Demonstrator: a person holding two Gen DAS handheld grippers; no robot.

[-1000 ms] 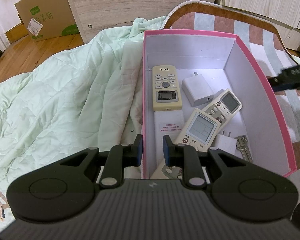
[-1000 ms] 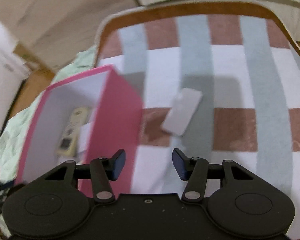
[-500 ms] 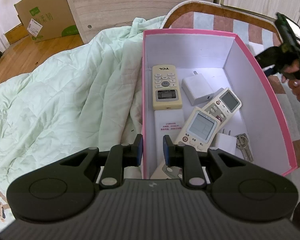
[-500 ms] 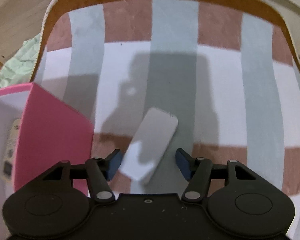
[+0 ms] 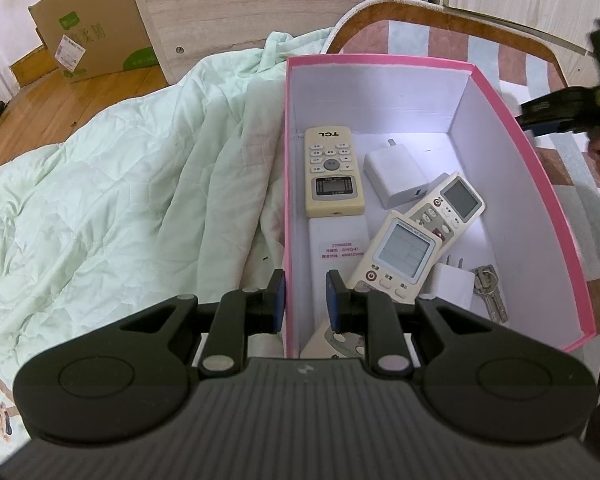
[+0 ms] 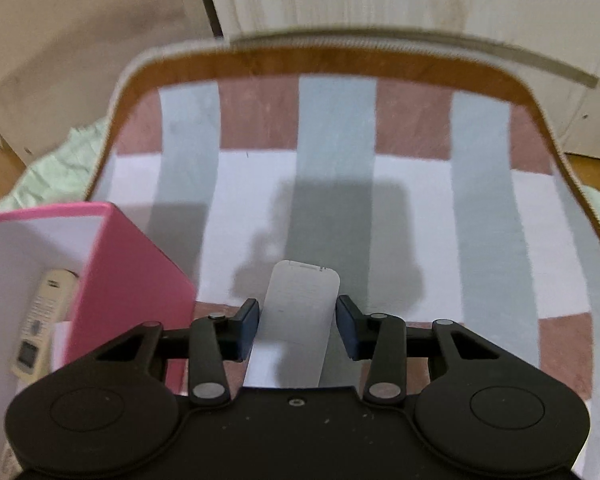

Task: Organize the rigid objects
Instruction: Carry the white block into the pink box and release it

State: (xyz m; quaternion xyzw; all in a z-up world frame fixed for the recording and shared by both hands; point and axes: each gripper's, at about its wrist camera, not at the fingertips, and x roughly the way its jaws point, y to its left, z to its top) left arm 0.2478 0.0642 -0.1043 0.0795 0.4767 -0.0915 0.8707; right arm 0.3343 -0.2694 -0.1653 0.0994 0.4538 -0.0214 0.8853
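Remote (image 6: 300, 320), white, back side up, lies on the striped mat (image 6: 480, 208) just right of the pink box (image 6: 132, 280). Right wrist view: right gripper (image 6: 297, 326) straddles the remote, jaws closing, one pad on each long edge. A thin gap shows on both sides, so the pads are not pressing yet. Straddling the narrow width looks chosen for a firm side pinch. Box wall sits close on the left, likely the only obstacle for the lift across. A cream remote shows inside the box.

Left wrist view: left gripper (image 5: 305, 300) has its pads either side of the box's near-left wall (image 5: 286, 200), narrowly spread. Whether they actually clamp it I cannot tell; probably steadying the box for the drop. Inside the box: TCL remote (image 5: 332, 172), white charger (image 5: 396, 178), two overlapping white remotes (image 5: 424, 236), a face-down remote, a small plug (image 5: 452, 284) and keys (image 5: 488, 290). Floor of the box is crowded; free space is at the far end. Green quilt (image 5: 120, 200) left of the box, cardboard carton (image 5: 88, 28) beyond it.
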